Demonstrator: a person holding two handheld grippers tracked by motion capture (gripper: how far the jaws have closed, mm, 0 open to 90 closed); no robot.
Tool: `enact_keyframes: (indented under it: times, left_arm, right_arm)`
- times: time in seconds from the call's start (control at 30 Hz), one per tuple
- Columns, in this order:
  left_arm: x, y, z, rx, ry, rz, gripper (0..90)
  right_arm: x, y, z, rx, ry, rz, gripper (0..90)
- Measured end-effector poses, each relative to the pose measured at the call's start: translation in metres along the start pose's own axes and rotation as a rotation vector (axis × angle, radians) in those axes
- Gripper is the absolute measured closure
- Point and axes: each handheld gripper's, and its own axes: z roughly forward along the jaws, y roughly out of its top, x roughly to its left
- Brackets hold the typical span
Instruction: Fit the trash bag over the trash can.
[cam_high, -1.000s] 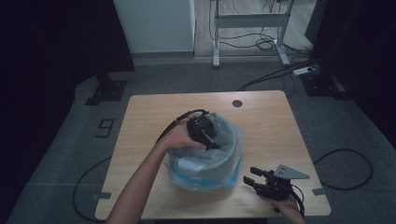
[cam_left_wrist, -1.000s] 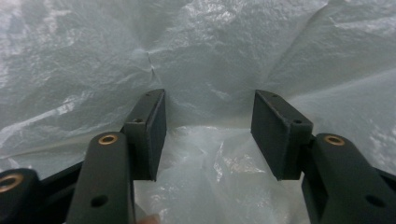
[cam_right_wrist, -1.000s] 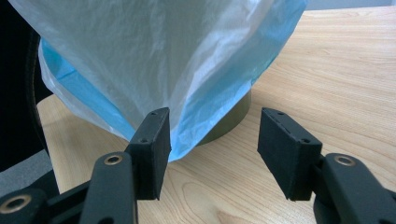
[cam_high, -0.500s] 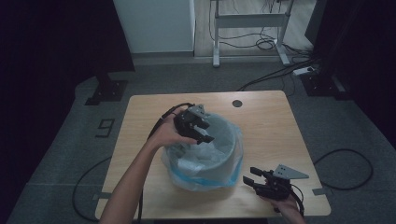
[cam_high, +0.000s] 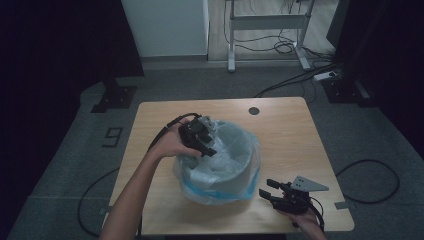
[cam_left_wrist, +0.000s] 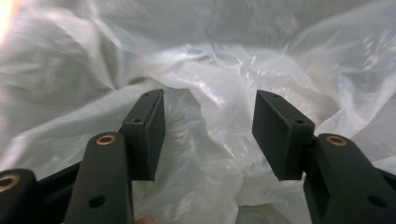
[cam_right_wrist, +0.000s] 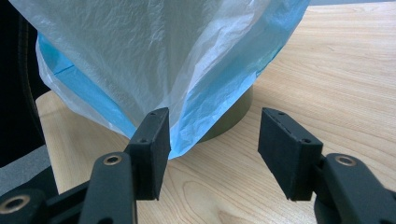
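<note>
Standing on the wooden table (cam_high: 300, 130), the bin (cam_high: 235, 172) is wearing a translucent bag liner (cam_high: 220, 165) draped over its rim. The left gripper (cam_high: 202, 142) is hovering at the bin's far-left rim, jaws apart and just closing a little, crumpled plastic between them ungripped. The right gripper (cam_high: 280, 192) is resting released near the liner's blue hem (cam_right_wrist: 219, 107).

Bag-lined bin (cam_high: 220, 165) mid-table (cam_high: 290, 130), nearer the front edge
</note>
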Motion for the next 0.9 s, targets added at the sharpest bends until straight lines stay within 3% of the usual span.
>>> enact_keyframes:
  times: [0.13,0.3,0.43,0.5,0.53,0.57,0.73,0.9]
  left_arm:
    - [-0.001,0.003,0.007,0.046,0.016,-0.001,43.7]
    - [-0.002,0.002,0.001,-0.002,0.025,-0.005,40.4]
    - [-0.006,-0.006,-0.013,-0.119,0.022,-0.017,34.9]
    - [-0.007,-0.013,-0.022,-0.195,0.033,-0.035,31.3]
    - [-0.01,-0.02,-0.03,-0.258,0.049,-0.058,26.9]
    - [-0.01,-0.02,-0.03,-0.258,0.049,-0.058,25.8]
    - [-0.022,-0.044,-0.048,-0.389,0.105,-0.108,24.6]
    - [-0.034,-0.07,-0.06,-0.463,0.138,-0.131,24.5]
  right_arm:
    - [-0.001,0.0,-0.001,0.0,-0.001,0.001,43.0]
    - [-0.002,0.0,-0.003,-0.001,-0.003,0.002,42.9]
    - [-0.003,0.001,-0.003,-0.004,-0.002,0.005,42.8]
    - [-0.003,0.001,-0.002,-0.004,-0.003,0.004,42.8]
    - [-0.004,0.001,-0.002,-0.004,-0.006,0.003,42.4]
    - [-0.004,0.001,-0.002,-0.004,-0.006,0.003,42.4]
    - [-0.005,0.002,-0.002,-0.007,-0.02,0.008,41.7]
    - [-0.006,0.003,-0.002,-0.01,-0.035,0.006,41.1]
